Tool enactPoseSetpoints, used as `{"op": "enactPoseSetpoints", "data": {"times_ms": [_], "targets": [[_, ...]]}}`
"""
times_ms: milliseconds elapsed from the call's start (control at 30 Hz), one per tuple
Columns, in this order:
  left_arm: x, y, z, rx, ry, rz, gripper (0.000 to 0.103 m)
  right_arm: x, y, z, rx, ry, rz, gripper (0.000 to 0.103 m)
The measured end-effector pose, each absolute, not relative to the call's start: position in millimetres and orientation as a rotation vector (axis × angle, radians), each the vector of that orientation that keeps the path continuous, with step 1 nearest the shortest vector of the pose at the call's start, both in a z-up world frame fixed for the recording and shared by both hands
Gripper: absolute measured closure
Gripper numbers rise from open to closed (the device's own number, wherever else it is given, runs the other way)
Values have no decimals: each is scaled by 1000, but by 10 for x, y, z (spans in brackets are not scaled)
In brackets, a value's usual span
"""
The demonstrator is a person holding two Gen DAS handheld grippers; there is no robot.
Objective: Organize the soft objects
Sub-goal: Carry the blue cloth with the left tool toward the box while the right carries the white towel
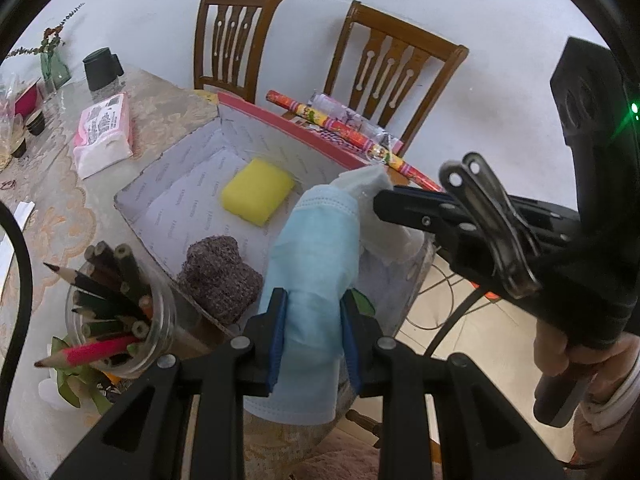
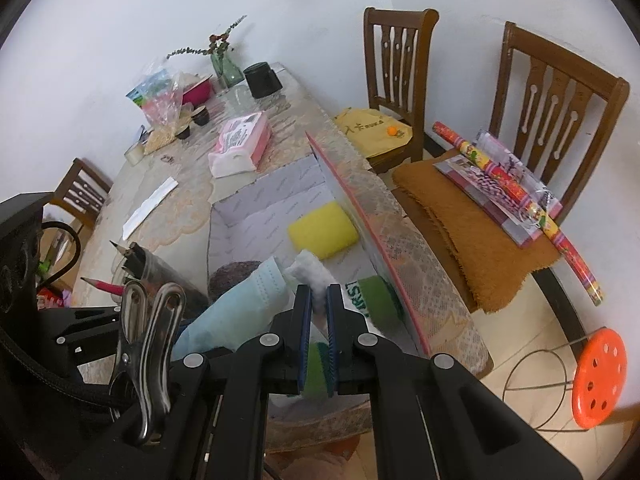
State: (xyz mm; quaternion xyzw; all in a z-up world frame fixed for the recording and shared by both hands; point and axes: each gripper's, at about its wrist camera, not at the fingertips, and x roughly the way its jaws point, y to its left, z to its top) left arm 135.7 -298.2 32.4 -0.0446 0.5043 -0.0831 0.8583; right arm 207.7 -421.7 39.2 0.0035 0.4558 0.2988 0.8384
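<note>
Soft things already lie in the open cardboard box [image 1: 180, 184] on the bench [image 2: 192, 196]: a yellow sponge [image 1: 258, 192] toward its far end and a dark knitted piece [image 1: 220, 276] at its near corner. The left gripper [image 1: 314, 336] is clamped on a light blue face mask [image 1: 316, 264], whose pleated cloth stands up between the blue pads and hangs below them, above the box's near edge. The right gripper [image 2: 319, 316] is pinched tight on a white fluffy wad [image 2: 310, 266] (cotton or tissue, hard to tell), which sticks up past the fingertips, just beside the mask and over the box's right side.

Left of the box stands a clear jar of coloured pencils [image 1: 116, 312], and farther back on the bench lies a pink tissue pack [image 1: 104, 136]. A green glass vase [image 2: 226, 66] with dried stems stands at the far end. Two wooden chairs [image 1: 236, 40] stand against the wall, and a roll of patterned wrapping paper [image 2: 516, 196] lies on one seat. An orange stool [image 2: 600, 376] stands on the floor.
</note>
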Motion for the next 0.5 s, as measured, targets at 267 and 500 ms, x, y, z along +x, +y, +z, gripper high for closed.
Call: {"op": "enactPoseSetpoints", "data": {"times_ms": [267,500], "targets": [[1427,-3046,264,-87,1077,-129,76,2227,-4204,296,-1,985,673,94],[1431,-3079,214,-85,1101,-120,74,2276,-4225,223,0,997,685,94]]}}
